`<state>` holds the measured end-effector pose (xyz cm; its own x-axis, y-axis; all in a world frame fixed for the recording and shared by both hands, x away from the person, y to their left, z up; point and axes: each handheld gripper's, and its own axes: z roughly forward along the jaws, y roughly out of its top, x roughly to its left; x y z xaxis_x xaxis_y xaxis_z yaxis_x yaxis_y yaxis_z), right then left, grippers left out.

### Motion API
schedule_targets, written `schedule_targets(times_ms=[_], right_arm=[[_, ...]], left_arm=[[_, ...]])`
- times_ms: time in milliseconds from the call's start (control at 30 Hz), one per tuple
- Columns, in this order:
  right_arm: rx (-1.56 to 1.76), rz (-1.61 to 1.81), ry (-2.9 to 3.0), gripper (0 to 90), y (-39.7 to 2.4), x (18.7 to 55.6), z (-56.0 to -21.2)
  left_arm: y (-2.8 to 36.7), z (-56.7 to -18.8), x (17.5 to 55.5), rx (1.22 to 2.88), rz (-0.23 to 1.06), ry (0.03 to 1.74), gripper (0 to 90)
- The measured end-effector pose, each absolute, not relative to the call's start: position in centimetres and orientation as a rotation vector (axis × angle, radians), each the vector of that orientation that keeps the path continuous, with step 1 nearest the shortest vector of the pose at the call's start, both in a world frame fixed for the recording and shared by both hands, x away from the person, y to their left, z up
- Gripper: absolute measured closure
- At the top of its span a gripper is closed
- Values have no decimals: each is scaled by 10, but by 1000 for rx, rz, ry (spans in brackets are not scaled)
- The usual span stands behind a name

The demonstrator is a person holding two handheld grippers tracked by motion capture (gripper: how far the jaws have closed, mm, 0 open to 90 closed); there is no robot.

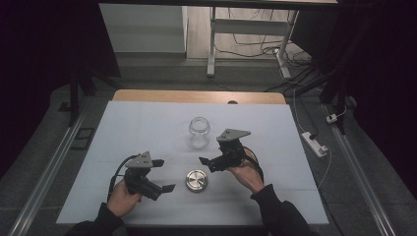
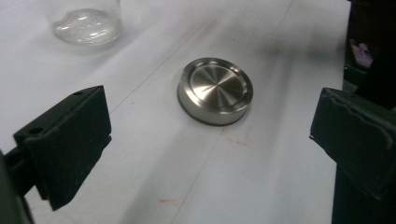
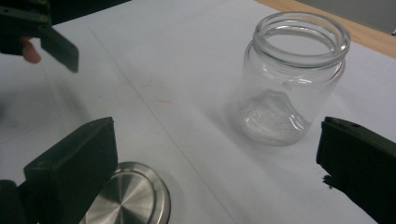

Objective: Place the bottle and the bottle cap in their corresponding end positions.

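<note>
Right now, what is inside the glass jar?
The glass jar looks empty: through its open mouth and clear wall, just its bare bottom shows. The metal lid lies apart on the table.

The high view looks forward and down from above the person's side, taking in the whole desk [image 1: 147, 118] from well back. The left gripper view sits low and close to the desk, facing along its own fingers [image 2: 65, 144] at the metal lid [image 2: 215, 90]. The right gripper view, equally near, faces the glass jar [image 3: 292, 79]. All three views share the lid and jar.
</note>
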<state>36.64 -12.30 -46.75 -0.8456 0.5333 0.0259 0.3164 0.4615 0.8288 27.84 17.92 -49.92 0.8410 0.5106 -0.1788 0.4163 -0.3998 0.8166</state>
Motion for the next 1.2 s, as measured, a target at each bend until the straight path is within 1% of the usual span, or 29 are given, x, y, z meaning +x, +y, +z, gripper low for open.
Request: schedule_targets(times_ms=[167, 533, 1200], right_arm=[[713, 1326, 2479, 0, -127, 359, -467], [712, 1311, 2496, 0, -140, 346, -466], [822, 1282, 2433, 0, -194, 314, -466]], left_arm=[[185, -497, 271, 2053, 162, 660, 0], [204, -495, 262, 2014, 195, 729, 0], [248, -493, 234, 1976, 256, 872, 0]])
